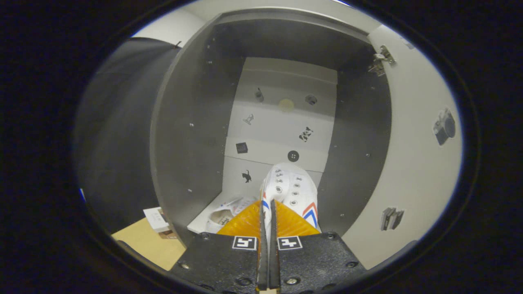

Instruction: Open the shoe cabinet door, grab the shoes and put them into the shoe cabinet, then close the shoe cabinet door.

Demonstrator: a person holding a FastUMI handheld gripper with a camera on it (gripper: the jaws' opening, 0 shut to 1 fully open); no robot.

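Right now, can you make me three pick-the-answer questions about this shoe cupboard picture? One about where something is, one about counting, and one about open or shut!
1. Where is the second white sneaker?
A. On the cabinet floor, left of the fingers
B. On top of the cabinet
C. Stuck to the door

2. How many sneakers can you see?
A. One
B. Two
C. Four

3. How is the shoe cabinet door?
A. Shut
B. Swung open to the right
C. Taken off

Answers:
1. A, it lies low inside the shoe cabinet, beside the fingers.
2. B, one white sneaker with red and blue stripes is pinched in the gripper, whose fingers are closed on it, and the other lies on the floor.
3. B, the door's inner face and hinge show, and the inside is in view.
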